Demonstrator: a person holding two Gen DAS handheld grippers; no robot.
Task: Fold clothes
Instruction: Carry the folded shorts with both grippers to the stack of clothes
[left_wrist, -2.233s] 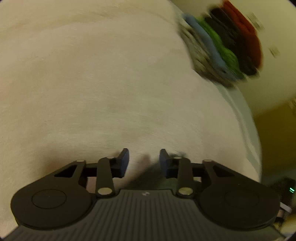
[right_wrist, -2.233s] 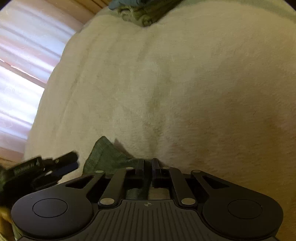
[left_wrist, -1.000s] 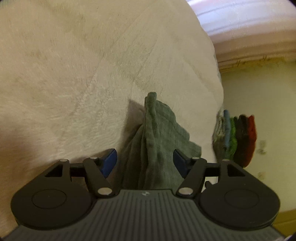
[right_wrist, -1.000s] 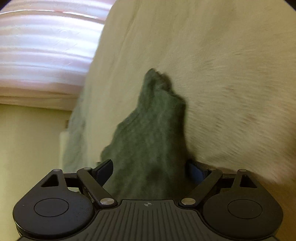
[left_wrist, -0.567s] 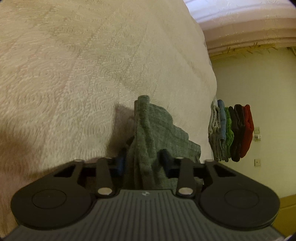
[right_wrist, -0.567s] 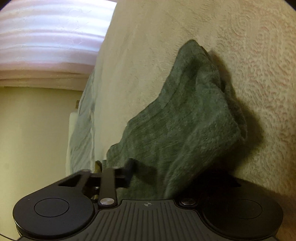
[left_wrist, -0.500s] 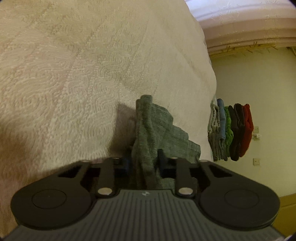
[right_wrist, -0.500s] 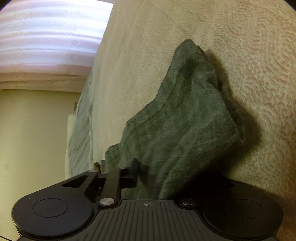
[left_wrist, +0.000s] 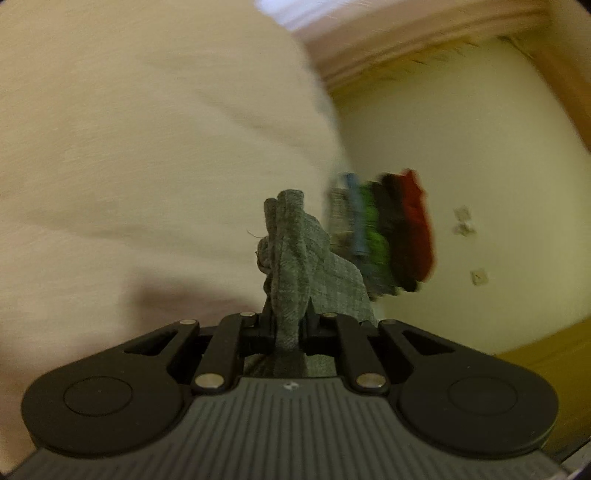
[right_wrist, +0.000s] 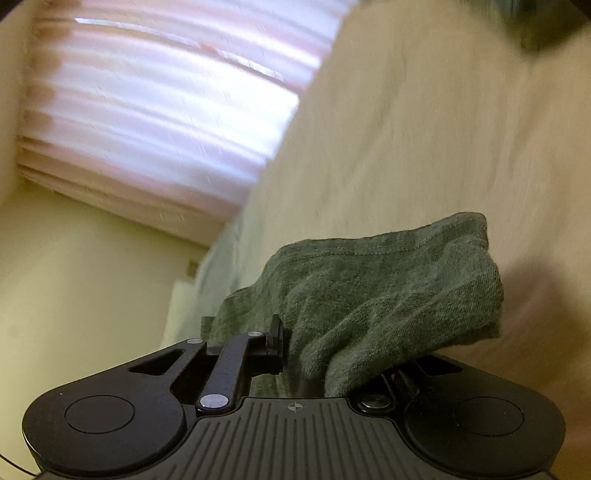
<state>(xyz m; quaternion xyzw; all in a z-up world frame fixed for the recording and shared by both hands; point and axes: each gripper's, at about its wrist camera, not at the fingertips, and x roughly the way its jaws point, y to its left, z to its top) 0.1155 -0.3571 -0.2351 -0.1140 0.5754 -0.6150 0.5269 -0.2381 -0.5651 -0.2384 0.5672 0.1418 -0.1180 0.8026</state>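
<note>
Left wrist: left gripper clenched on green cloth; cloth stands up between its jaws; cream bedspread at 10 o'clock; blurred stack of folded clothes at 2 o'clock
Right wrist: right gripper grasping same cloth; fabric drapes over its right finger; curtain at 11 o'clock

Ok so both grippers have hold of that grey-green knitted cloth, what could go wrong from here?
The left gripper pinches only a narrow bunched ridge of the grey-green knitted cloth, so it might slip free. Cloth drapes over the right gripper, hiding one finger, so it could snag on release. Both views are motion-blurred; a fast swing could disturb the stack of folded clothes.
</note>
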